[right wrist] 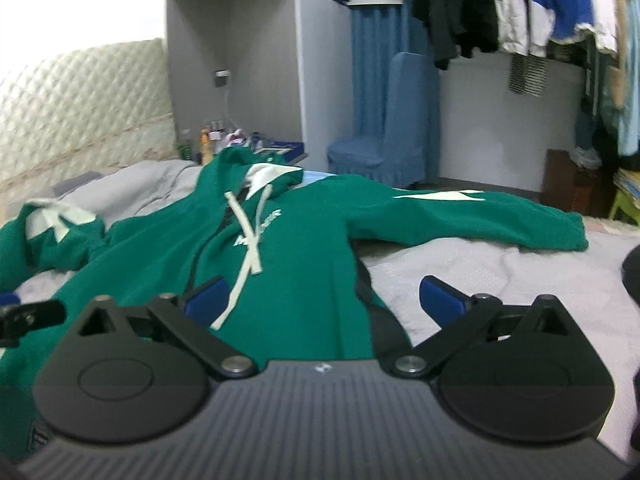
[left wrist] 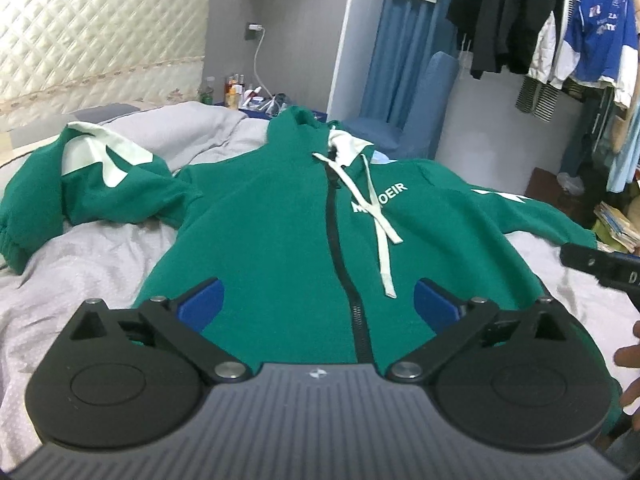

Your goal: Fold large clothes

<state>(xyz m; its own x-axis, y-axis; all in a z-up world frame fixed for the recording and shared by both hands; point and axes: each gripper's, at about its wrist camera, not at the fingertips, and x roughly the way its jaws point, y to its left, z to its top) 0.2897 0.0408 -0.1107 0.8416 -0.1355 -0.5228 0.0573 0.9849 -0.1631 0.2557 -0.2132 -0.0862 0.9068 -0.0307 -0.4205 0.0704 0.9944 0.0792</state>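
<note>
A green zip hoodie lies front up on the bed, with white drawstrings crossed on its chest. Its left sleeve is bunched up; its right sleeve stretches out flat. My left gripper hovers open over the hoodie's lower front, astride the black zipper, with nothing pinched. My right gripper is open at the hoodie's right side edge. One blue pad is over green fabric, the other over the sheet. Each gripper's tip shows at the edge of the other's view.
The bed has a grey-white cover and a quilted headboard. Beyond it stand a bedside table with bottles, a blue covered chair and a rack of hanging clothes. A hand shows at the right edge.
</note>
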